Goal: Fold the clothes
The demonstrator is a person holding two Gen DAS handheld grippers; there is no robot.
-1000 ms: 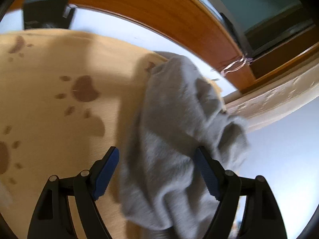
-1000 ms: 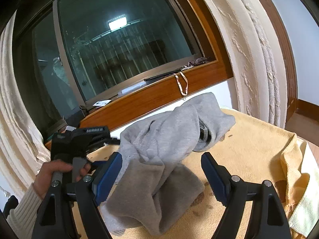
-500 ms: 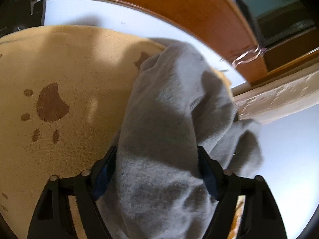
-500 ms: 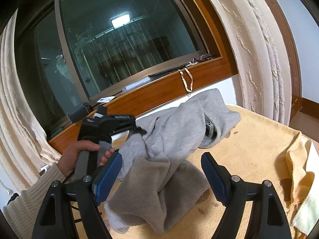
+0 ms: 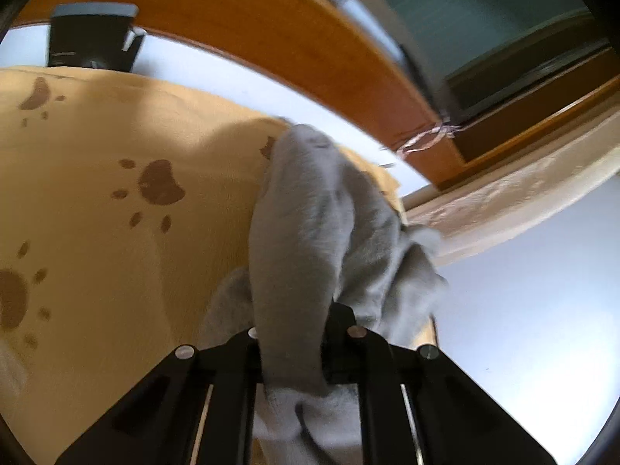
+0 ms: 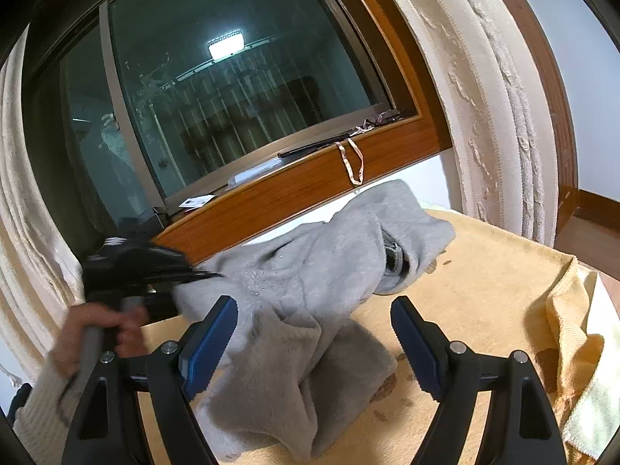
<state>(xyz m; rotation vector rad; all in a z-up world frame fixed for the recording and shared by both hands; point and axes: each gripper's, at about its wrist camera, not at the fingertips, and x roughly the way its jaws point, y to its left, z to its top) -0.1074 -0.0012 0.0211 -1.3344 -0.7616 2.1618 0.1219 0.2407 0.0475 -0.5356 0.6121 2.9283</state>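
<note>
Grey fleece garment lies crumpled on the yellow paw-print towel. Left gripper angled down, jaws closing, pinching a fold of it; hand grips the handle. Right gripper wide apart, empty, garment below it.

One grey fleece garment, crumpled and unfolded, lies heaped on the yellow paw-print towel. A bunched fold is pinched between the closing jaws of the left gripper and drawn taut away from it. The bulk lies ahead of the right gripper, between its spread fingers, untouched by either.
</note>
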